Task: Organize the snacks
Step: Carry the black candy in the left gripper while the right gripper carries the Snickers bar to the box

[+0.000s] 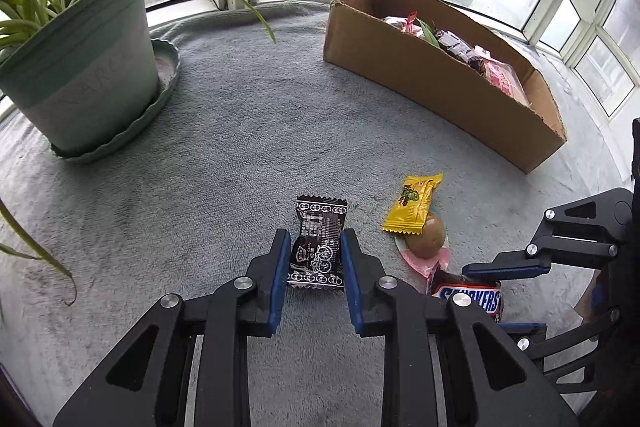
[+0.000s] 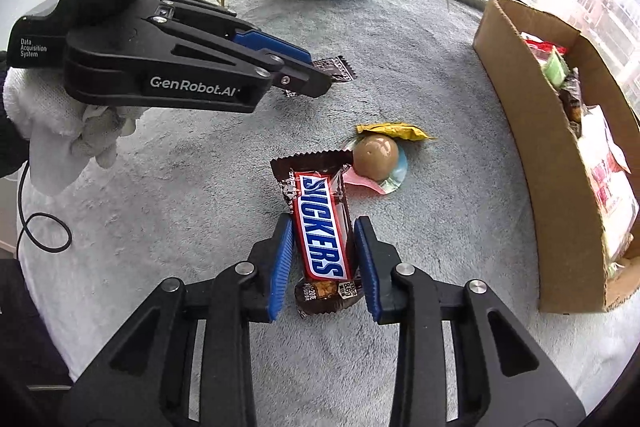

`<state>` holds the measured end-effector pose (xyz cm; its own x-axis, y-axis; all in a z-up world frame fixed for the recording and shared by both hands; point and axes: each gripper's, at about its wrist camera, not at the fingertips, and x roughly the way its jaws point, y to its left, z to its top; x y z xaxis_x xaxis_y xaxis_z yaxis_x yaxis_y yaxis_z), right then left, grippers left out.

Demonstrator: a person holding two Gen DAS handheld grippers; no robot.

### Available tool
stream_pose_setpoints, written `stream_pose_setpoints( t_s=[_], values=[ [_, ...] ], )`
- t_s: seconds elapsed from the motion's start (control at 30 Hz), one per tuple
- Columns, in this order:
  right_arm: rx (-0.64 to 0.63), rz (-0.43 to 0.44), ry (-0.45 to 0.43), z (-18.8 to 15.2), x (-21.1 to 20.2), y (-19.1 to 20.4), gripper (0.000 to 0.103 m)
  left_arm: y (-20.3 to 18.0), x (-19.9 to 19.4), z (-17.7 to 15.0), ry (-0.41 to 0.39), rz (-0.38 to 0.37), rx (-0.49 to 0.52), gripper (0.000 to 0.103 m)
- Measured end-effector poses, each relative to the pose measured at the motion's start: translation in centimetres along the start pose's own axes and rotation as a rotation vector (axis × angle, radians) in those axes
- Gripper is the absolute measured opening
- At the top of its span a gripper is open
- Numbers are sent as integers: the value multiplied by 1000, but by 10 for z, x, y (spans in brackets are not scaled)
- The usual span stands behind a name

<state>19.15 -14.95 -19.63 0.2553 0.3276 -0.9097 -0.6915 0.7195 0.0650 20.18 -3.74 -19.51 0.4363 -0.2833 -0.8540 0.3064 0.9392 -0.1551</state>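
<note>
My left gripper [image 1: 314, 241] straddles a dark brown candy packet [image 1: 318, 245] lying on the grey cloth; its blue pads sit right at the packet's sides. My right gripper [image 2: 323, 231] straddles a Snickers bar [image 2: 320, 227], with small gaps between pads and wrapper. A yellow packet [image 1: 412, 205] and a brown egg-shaped sweet on a pink wrapper [image 1: 427, 239] lie between the two. The cardboard box [image 1: 440, 87] at the back right holds several snacks. The left gripper also shows in the right wrist view [image 2: 316, 77], over the dark packet [image 2: 340, 69].
A green plant pot on a saucer [image 1: 84, 67] stands at the back left, with long leaves hanging over the cloth. Windows run behind the cloth. A black cable loop [image 2: 44, 231] lies at the left edge.
</note>
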Motion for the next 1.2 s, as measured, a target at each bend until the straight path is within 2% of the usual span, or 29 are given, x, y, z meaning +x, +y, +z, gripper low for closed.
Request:
stream_pose_setpoints(
  t_s=[0.47,0.77,0.97,1.2],
  values=[
    [174,-115,-167,-19,-85,-59,31,-24,-33,31,-108,-43,9,24],
    [266,-230,-249,-13,-134,-125,31,-47,-41,58,-152,-64,38,24],
    [314,-259,-294,12,-145,-164,31,-60,-41,83,-187,-70,43,24],
    [335,-276,-297,38,-127,-188,31,-67,-36,112,-220,-71,28,24]
  ],
)
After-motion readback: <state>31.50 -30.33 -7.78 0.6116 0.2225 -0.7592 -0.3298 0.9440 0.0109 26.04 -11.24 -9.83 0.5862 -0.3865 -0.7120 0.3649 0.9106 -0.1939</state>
